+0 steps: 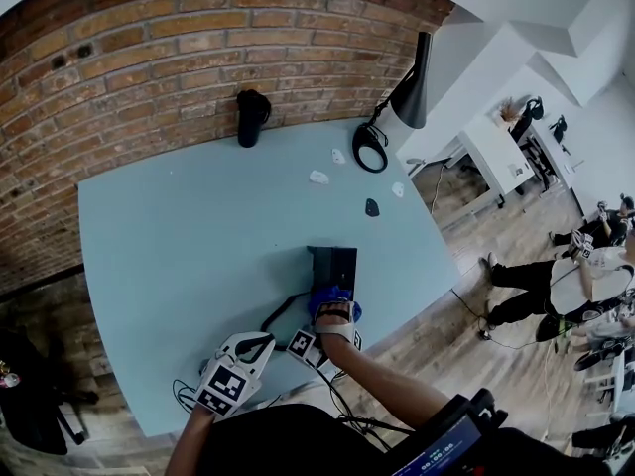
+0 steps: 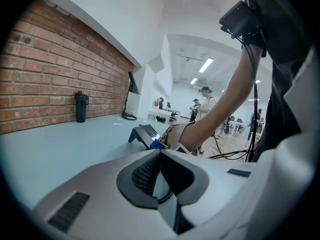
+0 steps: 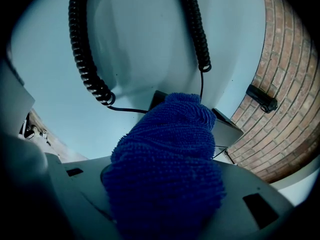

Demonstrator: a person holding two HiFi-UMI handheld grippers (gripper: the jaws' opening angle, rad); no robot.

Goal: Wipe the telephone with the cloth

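The left gripper (image 1: pixel 250 345) is at the near edge of the surface (image 1: pixel 179 226), its jaws together and holding nothing. The right gripper (image 1: pixel 335 317) clamps a blue cloth (image 3: pixel 170 169) against the near end of the black telephone (image 1: pixel 331 264).
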